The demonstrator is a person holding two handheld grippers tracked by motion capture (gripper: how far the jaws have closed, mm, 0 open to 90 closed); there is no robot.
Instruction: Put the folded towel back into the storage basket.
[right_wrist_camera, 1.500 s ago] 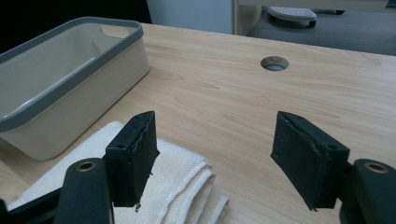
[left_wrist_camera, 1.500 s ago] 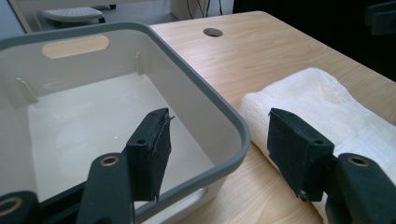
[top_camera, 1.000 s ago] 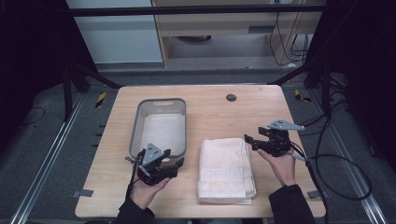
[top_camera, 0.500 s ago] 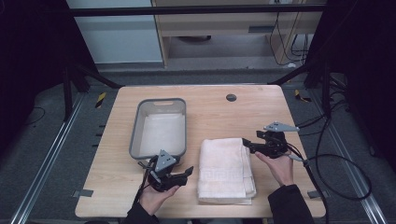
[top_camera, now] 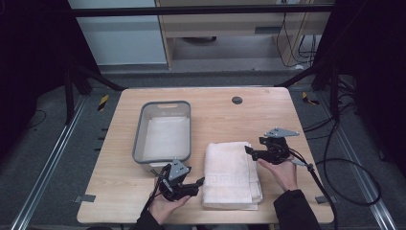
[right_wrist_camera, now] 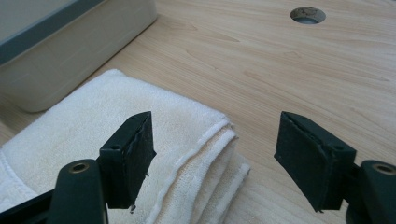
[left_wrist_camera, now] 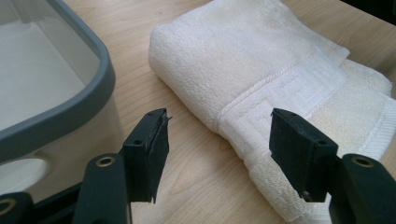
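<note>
From above, the grey-rimmed tub (top_camera: pixel 165 132) sits just left of the folded white towel (top_camera: pixel 231 175). Left gripper (left_wrist_camera: pixel 217 149), jaws wide, faces the towel's near-left edge. Right gripper (right_wrist_camera: pixel 215 156), jaws wide, straddles its far-right corner.

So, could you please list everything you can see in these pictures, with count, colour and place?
Table: one, light wood, centre of the high view.
Bin: one, grey rim with pale translucent walls, table's left half.
Towel: one, white, folded, right of the bin.
Hole: one, dark, round, far middle of the table.
Left tongs: one, black, open, at the towel's near left edge.
Right tongs: one, black, open, at the towel's far right corner.
</note>
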